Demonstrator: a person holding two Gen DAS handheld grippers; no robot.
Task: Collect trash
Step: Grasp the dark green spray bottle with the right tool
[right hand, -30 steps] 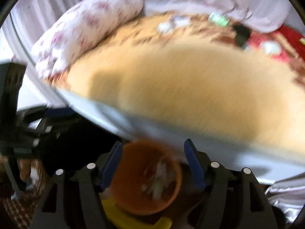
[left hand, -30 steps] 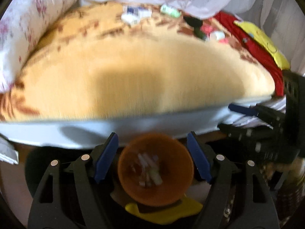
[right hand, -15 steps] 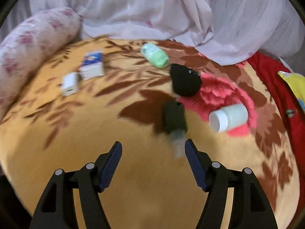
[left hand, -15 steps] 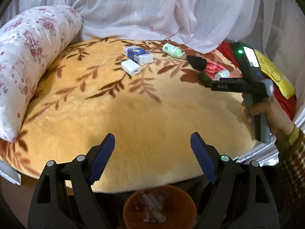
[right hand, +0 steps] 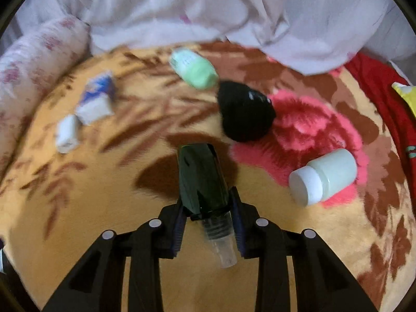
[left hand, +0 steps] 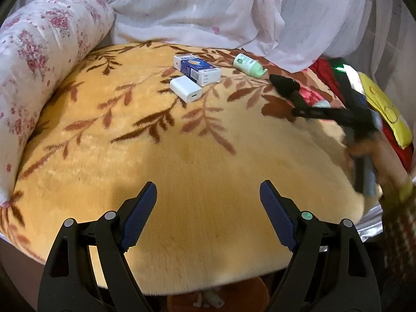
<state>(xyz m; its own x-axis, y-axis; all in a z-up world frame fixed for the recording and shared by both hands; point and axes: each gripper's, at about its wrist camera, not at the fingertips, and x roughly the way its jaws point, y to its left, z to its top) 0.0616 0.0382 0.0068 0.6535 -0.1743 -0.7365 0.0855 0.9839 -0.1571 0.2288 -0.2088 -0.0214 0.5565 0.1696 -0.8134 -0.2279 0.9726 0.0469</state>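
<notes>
Right gripper jaws clamped on dark green bottle, black pouch just beyond. Left gripper jaws wide apart over bare blanket near its front edge, orange bin below.

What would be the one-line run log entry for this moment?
right gripper: shut on dark green spray bottle | left gripper: open, empty, over yellow leaf-patterned blanket

My left gripper was black plastic with ribbed navy pads, silver rivets and a small green light. Right gripper looked the same. My right hand showed bare skin and a checked sleeve.
</notes>
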